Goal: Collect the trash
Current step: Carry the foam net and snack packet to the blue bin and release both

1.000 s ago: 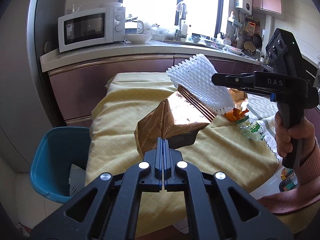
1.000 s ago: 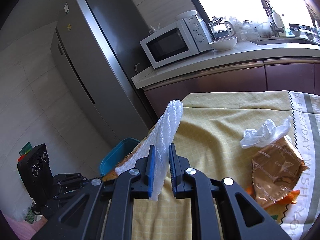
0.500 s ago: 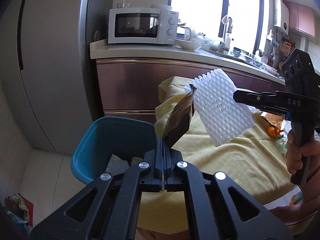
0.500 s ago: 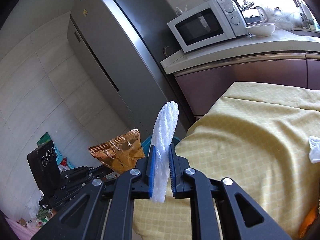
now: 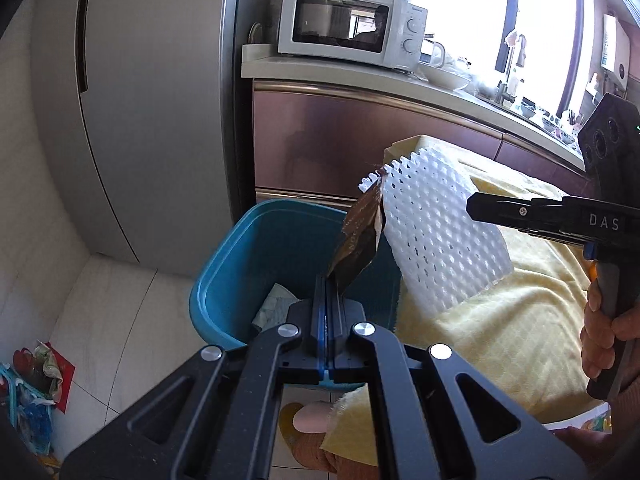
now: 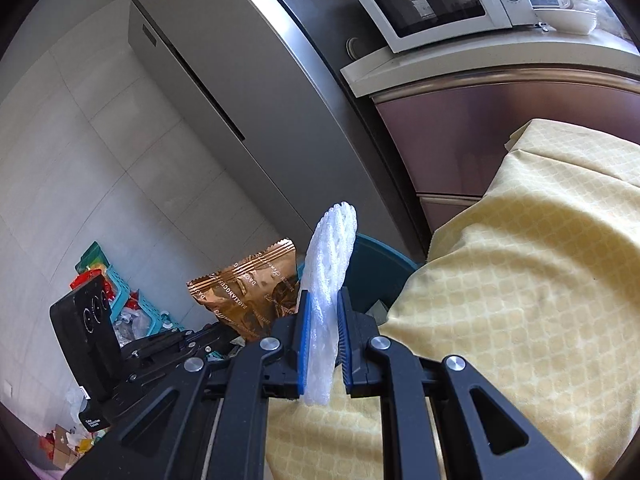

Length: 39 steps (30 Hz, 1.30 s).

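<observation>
Bronze foil snack wrapper (image 5: 357, 236) sits clamped in the left gripper (image 5: 327, 320) over the teal bin (image 5: 224, 276), ready to drop; the right gripper (image 6: 322, 344) pinches white foam netting (image 6: 330, 256) alongside, above the bin's edge.

The left tool (image 5: 328, 300) clamps a brown wrapper (image 5: 359, 240) above the blue bin (image 5: 224, 272). At three o'clock the right tool (image 5: 476, 210) pinches white foam netting (image 5: 436, 236) over the yellow-clothed surface (image 5: 500, 320). A microwave (image 5: 352, 26) sits at twelve o'clock.

Blown-out window (image 5: 460, 20) glare, fisheye-warped edges
</observation>
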Motion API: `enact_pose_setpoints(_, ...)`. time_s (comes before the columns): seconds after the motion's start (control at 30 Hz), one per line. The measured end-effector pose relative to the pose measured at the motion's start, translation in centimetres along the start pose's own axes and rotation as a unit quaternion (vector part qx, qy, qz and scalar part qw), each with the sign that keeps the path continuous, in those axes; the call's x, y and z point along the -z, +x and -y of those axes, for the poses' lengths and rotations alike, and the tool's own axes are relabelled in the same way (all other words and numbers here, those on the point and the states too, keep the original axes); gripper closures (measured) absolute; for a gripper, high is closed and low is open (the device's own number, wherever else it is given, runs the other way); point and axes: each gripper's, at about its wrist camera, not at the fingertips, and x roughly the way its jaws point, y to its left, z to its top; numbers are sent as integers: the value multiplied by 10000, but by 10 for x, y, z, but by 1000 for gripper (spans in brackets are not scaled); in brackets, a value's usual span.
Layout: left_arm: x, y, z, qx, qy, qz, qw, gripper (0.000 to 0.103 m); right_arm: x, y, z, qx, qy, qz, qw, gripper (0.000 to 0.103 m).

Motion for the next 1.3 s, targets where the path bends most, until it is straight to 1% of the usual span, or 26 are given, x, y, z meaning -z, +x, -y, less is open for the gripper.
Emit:
enact_pose_setpoints(0.27, 5, 33, -9, -108, -192, -291, 9993, 102, 0, 35, -2, 122, 63, -259, 9996, 91)
enact_pose_setpoints(0.43, 7, 50, -13, -151, -291, -408, 9986, 102, 2, 52, 0, 179, 148, -403, 9989, 91)
enact_pose_setpoints(0.53, 7, 58, -14, -180, -330, -462, 9982, 102, 2, 58, 0, 212, 147, -472, 9986, 89)
enact_pose_setpoints(0.6, 8, 63, -15, -180, -359, -499, 9979, 102, 2, 61, -1, 227, 139, -524, 9983, 84)
enact_pose_setpoints(0.63, 8, 66, -15, -196, -373, -526, 9977, 101, 2, 62, 0, 238, 149, -562, 9980, 82)
enact_pose_setpoints(0.7, 10, 72, -16, -238, -399, -572, 9973, 91, 2, 66, 1, 283, 180, -623, 9975, 80)
enact_pose_setpoints(0.77, 11, 80, -16, -279, -470, -648, 9964, 83, 3, 66, 3, 283, 220, -648, 9973, 77)
enact_pose_setpoints(0.8, 12, 83, -17, -255, -521, -671, 9961, 81, 3, 66, 3, 280, 226, -631, 9974, 77)
enact_pose_setpoints(0.93, 15, 90, -17, -230, -629, -742, 9950, 81, 5, 63, 5, 245, 226, -600, 9976, 77)
enact_pose_setpoints(0.97, 16, 89, -16, -215, -628, -722, 9952, 80, 6, 61, 5, 249, 212, -579, 9978, 77)
enact_pose_setpoints(1.07, 18, 80, -12, -204, -560, -592, 9965, 73, 8, 55, 6, 242, 176, -502, 9983, 76)
enact_pose_setpoints(1.13, 18, 70, -7, -179, -515, -465, 9974, 71, 10, 48, 7, 261, 123, -438, 9986, 75)
enact_pose_setpoints(1.2, 16, 61, -1, -117, -494, -333, 9982, 67, 13, 39, 7, 264, 54, -388, 9989, 73)
enact_pose_setpoints(1.3, 12, 44, 12, -1, -375, -96, 9992, 62, 16, 24, 7, 309, -61, -299, 9991, 72)
